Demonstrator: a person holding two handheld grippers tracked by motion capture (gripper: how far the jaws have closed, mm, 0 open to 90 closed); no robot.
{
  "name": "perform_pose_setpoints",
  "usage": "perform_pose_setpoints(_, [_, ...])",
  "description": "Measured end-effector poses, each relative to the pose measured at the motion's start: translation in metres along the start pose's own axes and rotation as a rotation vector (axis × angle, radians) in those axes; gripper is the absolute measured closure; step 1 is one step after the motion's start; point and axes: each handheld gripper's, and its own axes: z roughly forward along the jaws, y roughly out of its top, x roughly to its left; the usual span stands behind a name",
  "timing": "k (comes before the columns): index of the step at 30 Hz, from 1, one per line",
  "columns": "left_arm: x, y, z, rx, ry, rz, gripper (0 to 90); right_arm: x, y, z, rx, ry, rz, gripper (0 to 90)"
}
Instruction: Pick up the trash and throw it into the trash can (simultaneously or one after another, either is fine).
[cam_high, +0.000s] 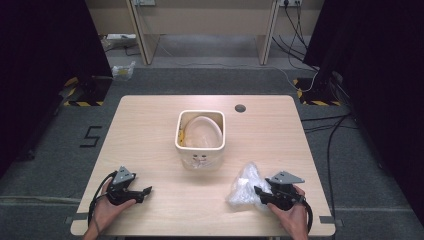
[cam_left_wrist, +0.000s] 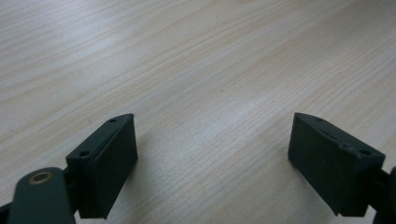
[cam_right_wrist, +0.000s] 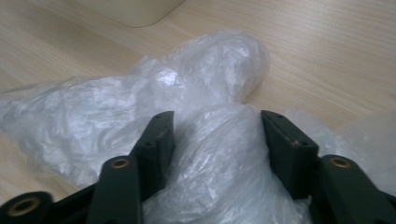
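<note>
A crumpled clear plastic bag (cam_high: 244, 184) lies on the front right of the wooden table (cam_high: 150, 125). My right gripper (cam_high: 260, 193) has its jaws on either side of a bunched fold of that bag (cam_right_wrist: 219, 56), and the plastic fills the gap of the gripper (cam_right_wrist: 217, 122). A cream square bin (cam_high: 200, 157) stands mid-table, with a translucent liner (cam_high: 202, 131) inside it. My left gripper (cam_high: 146, 193) rests at the front left, open, with bare wood between its jaws (cam_left_wrist: 212, 128).
The bin's lower corner (cam_right_wrist: 135, 11) lies just beyond the bag in the right gripper view. A dark round cable hole (cam_high: 240, 108) sits in the tabletop's far right. Cables (cam_high: 330, 135) run over the floor to the right of the table.
</note>
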Motion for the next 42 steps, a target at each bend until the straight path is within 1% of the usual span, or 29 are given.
perform_pose_setpoints(4, [0.0, 0.0, 0.0, -0.001, -0.001, 0.0, 14.6, 0.0, 0.0, 0.0, -0.004, 0.008, -0.011, 65.9])
perform_pose_setpoints(6, [0.0, 0.0, 0.0, 0.0, -0.001, 0.0, 14.6, 0.0, 0.001, -0.001, -0.009, 0.013, -0.028, 71.1])
perform_pose_setpoints(9, [0.0, 0.0, 0.0, 0.0, -0.001, 0.0, 14.6, 0.001, 0.005, -0.004, -0.034, 0.02, -0.03, 74.6])
perform_pose_setpoints(13, [0.0, 0.0, 0.0, 0.0, -0.001, 0.0, 14.6, -0.001, 0.011, -0.009, -0.065, 0.014, -0.042, 75.8])
perform_pose_setpoints(20, [0.0, 0.0, 0.0, 0.0, 0.0, 0.0, 14.6, -0.004, 0.031, -0.022, -0.137, 0.011, -0.048, 76.2])
perform_pose_setpoints(28, [0.0, 0.0, 0.0, 0.0, 0.0, 0.0, 14.6, -0.009, 0.048, -0.034, -0.184, 0.006, -0.049, 76.3])
perform_pose_setpoints(36, [0.0, 0.0, 0.0, 0.0, -0.001, 0.0, 14.6, -0.011, 0.07, -0.049, -0.239, -0.009, -0.072, 76.5])
perform_pose_setpoints(42, [0.0, 0.0, 0.0, 0.0, 0.0, 0.0, 14.6, -0.013, 0.084, -0.053, -0.251, 0.001, -0.083, 76.5])
